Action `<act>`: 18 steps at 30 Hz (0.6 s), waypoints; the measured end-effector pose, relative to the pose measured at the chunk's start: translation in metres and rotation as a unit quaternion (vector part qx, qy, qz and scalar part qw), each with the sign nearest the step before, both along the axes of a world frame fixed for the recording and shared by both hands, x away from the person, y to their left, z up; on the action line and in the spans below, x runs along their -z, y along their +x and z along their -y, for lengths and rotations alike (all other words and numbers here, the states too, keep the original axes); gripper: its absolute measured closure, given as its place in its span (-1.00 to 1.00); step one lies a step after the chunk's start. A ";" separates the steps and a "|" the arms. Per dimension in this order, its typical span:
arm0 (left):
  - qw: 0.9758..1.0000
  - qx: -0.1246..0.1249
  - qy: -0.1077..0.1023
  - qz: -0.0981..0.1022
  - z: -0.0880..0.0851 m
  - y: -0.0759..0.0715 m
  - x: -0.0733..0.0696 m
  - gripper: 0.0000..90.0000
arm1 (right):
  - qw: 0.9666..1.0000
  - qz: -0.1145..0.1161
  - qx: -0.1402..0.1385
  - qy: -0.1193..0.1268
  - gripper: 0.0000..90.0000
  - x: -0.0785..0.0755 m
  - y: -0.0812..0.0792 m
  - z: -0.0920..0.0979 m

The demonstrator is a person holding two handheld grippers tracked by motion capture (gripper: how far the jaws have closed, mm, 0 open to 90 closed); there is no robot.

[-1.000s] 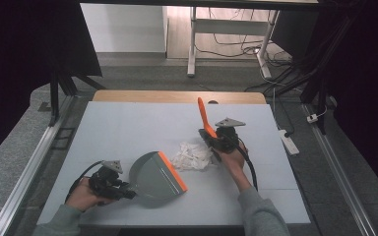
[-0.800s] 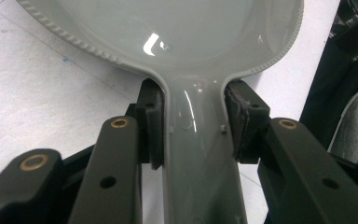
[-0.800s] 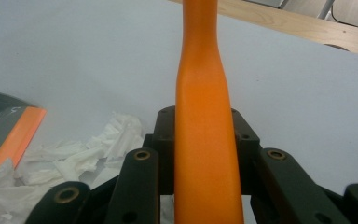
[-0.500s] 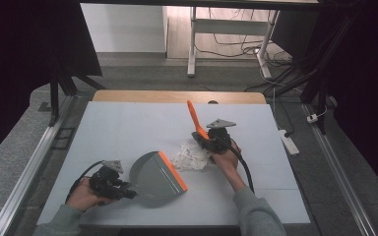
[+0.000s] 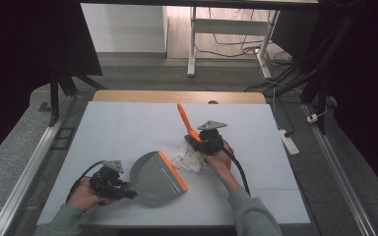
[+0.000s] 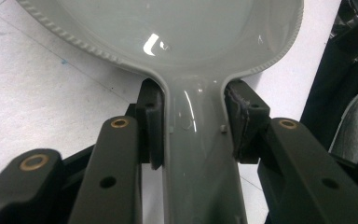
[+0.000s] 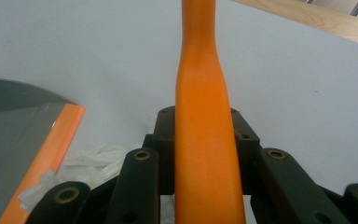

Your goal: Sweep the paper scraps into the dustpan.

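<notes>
The left claw [image 5: 128, 194] is closed on the grey handle of the dustpan [image 6: 200, 154], its pads pressed against both sides of the narrow neck. The pan [image 5: 155, 178] lies flat on the pale counter [image 5: 128, 128], its orange lip [image 5: 173, 170] facing about 2 o'clock. The right claw [image 5: 193, 138] is clamped around the orange brush handle [image 7: 205, 140], which rises from the claw toward 11 o'clock in the high view. Beneath that claw, what is probably the brush's head sits against a heap of white paper scraps [image 5: 189, 160]; the head itself is mostly hidden. The scraps lie between the brush and the pan's lip, at 2 o'clock from the pan.
</notes>
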State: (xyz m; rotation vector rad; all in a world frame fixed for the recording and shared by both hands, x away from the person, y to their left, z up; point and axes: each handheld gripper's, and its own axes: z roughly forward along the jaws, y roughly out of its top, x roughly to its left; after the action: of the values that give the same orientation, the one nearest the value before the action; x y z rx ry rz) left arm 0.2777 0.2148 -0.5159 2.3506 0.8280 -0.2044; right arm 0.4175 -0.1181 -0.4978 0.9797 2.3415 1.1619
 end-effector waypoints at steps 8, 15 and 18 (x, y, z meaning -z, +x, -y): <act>1.000 -0.001 0.000 0.000 0.001 0.000 0.000 0.37 | 1.000 -0.001 -0.026 -0.010 0.56 0.002 -0.009 -0.020; 1.000 -0.002 0.000 0.000 0.001 0.000 0.000 0.37 | 0.999 -0.002 -0.052 -0.015 0.56 0.004 -0.022 -0.039; 1.000 -0.001 0.000 -0.001 0.001 0.000 0.000 0.37 | 0.998 -0.005 -0.061 -0.013 0.56 0.004 -0.025 -0.045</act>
State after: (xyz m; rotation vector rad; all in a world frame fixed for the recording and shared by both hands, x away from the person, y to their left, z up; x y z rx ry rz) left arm 0.2776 0.2140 -0.5157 2.3497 0.8321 -0.2043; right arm 0.3925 -0.0729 -0.5014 0.8449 2.4482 1.1716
